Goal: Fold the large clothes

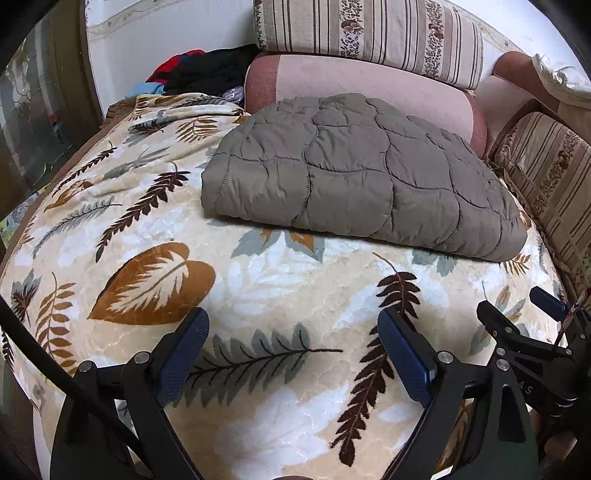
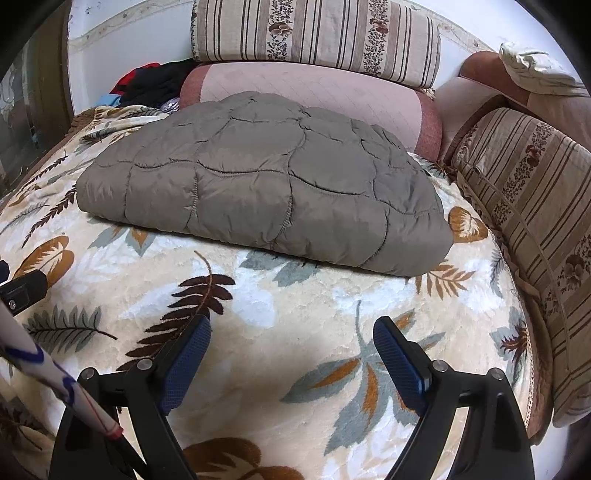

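Jacket [image 1: 354,173], grey and quilted, lies folded into a compact, thick bundle on the blanket [image 1: 280,295], well ahead of both grippers and touched by neither.

Left gripper [image 1: 293,347]: fingers spread wide, blue pads [image 1: 402,354] facing each other with nothing between them; it hovers over bare blanket near the front edge of the bed. Right gripper [image 2: 291,350]: likewise spread and holding nothing, set beside the left one, whose tip shows at the left margin of the right wrist view.

Bundle: edges roughly squared, the near edge a rounded fold, the left end showing a stitched hem. No sleeve, collar or loose flap hangs out on the visible sides; the far side is hidden. The top surface is puffy but even.

Surroundings: leaf-patterned blanket under the bundle; a pink cushion [image 1: 369,81] just behind it, a striped cushion [image 1: 369,29] stacked above that, and another striped cushion [image 2: 535,221] along the right. A heap of dark and red clothes [image 1: 199,72] sits at the far left corner.

Progress, as a judgement: the folding of this garment appears complete or nearly so, since it is compact and both grippers stand free of it. What may remain is a final smoothing or squaring of the bundle, moving it aside, or starting on the heap; which of these follows cannot be told.
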`<control>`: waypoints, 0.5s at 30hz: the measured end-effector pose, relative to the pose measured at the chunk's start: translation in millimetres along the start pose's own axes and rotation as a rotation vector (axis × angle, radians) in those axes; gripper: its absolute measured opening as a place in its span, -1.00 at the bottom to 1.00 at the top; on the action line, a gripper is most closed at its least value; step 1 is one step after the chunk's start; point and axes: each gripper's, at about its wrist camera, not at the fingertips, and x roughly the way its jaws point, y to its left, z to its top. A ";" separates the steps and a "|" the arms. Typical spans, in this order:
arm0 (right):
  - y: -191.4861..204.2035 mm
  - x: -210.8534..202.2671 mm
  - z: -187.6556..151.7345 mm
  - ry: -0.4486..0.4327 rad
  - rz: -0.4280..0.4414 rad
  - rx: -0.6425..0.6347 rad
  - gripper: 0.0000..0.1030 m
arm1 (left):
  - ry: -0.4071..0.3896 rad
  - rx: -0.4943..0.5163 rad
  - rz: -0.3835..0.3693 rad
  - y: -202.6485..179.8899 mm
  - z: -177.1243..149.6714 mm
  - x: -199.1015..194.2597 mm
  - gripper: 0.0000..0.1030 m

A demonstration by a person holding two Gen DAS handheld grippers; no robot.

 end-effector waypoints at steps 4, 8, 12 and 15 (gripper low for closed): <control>-0.3 0.1 -0.2 0.000 -0.005 0.003 0.80 | 0.011 0.001 -0.010 -1.2 -1.1 2.0 0.78; -0.8 0.8 -0.1 0.001 -0.009 0.007 0.80 | 0.016 0.002 -0.012 -2.1 -2.3 3.5 0.78; -2.1 2.4 -0.8 0.007 -0.010 0.013 0.81 | 0.021 0.004 -0.014 -2.9 -3.4 5.1 0.78; -1.8 3.2 -1.1 0.009 -0.013 0.012 0.81 | 0.027 0.003 -0.014 -3.3 -4.2 6.8 0.78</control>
